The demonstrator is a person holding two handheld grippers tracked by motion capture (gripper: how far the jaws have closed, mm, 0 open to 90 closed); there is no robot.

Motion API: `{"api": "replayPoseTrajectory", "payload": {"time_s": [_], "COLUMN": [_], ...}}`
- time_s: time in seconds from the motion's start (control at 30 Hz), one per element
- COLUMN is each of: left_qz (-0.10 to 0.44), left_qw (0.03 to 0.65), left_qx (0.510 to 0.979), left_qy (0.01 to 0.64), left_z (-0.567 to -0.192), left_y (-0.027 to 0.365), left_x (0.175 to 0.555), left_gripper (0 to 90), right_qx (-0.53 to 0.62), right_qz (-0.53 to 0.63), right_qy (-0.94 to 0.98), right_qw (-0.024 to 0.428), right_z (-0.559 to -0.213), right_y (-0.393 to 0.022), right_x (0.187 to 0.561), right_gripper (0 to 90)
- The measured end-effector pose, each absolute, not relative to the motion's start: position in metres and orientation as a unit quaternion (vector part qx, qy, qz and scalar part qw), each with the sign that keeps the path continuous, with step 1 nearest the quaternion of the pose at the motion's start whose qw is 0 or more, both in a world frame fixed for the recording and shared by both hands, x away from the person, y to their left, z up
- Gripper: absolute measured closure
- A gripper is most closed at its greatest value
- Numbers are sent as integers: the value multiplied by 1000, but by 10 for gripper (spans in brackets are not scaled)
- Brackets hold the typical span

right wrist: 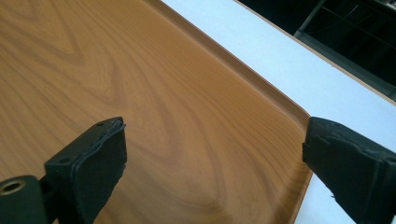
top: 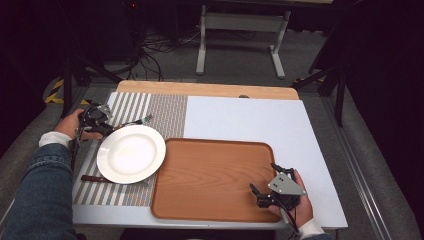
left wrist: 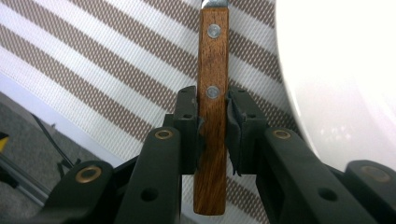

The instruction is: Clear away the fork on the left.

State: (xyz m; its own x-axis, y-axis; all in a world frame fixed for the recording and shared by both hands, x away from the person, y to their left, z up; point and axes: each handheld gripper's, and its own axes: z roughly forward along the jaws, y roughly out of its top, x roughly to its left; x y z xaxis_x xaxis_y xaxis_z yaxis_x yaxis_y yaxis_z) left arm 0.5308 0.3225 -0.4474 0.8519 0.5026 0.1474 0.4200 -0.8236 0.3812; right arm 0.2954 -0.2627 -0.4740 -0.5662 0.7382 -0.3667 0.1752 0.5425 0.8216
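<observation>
Fork (top: 134, 121), lying on the striped mat (top: 165, 112) at the plate's (top: 131, 153) twelve o'clock, is clamped by its wooden handle (left wrist: 212, 116) in the left tool (left wrist: 212, 122), a grip suited to lifting. Right tool (right wrist: 212, 154) waits wide over the tray (top: 210, 175), at its four o'clock.

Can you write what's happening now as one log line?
left gripper: shut on fork handle | right gripper: open over tray | plate: on mat

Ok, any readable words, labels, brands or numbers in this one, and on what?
None: no legible text.
The wooden handle in the left gripper shows two rivets, no marking.
The plate, tray and striped mat are unmarked.
</observation>
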Motion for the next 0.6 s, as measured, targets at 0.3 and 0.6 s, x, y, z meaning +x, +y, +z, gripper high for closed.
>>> {"api": "replayPoseTrajectory", "payload": {"time_s": [0.3,0.6], "left_qz": [215,258], "left_qw": [214,249], "left_qx": [916,897], "left_qy": [262,260], "left_z": [-436,-418], "left_y": [322,316], "left_x": [519,500], "left_gripper": [761,761], "right_qx": [284,285], "right_qz": [385,395], "right_qy": [796,788], "right_qw": [370,377], "right_z": [-473,-469], "right_y": [-262,-265], "right_x": [296,295], "right_gripper": [73,73]}}
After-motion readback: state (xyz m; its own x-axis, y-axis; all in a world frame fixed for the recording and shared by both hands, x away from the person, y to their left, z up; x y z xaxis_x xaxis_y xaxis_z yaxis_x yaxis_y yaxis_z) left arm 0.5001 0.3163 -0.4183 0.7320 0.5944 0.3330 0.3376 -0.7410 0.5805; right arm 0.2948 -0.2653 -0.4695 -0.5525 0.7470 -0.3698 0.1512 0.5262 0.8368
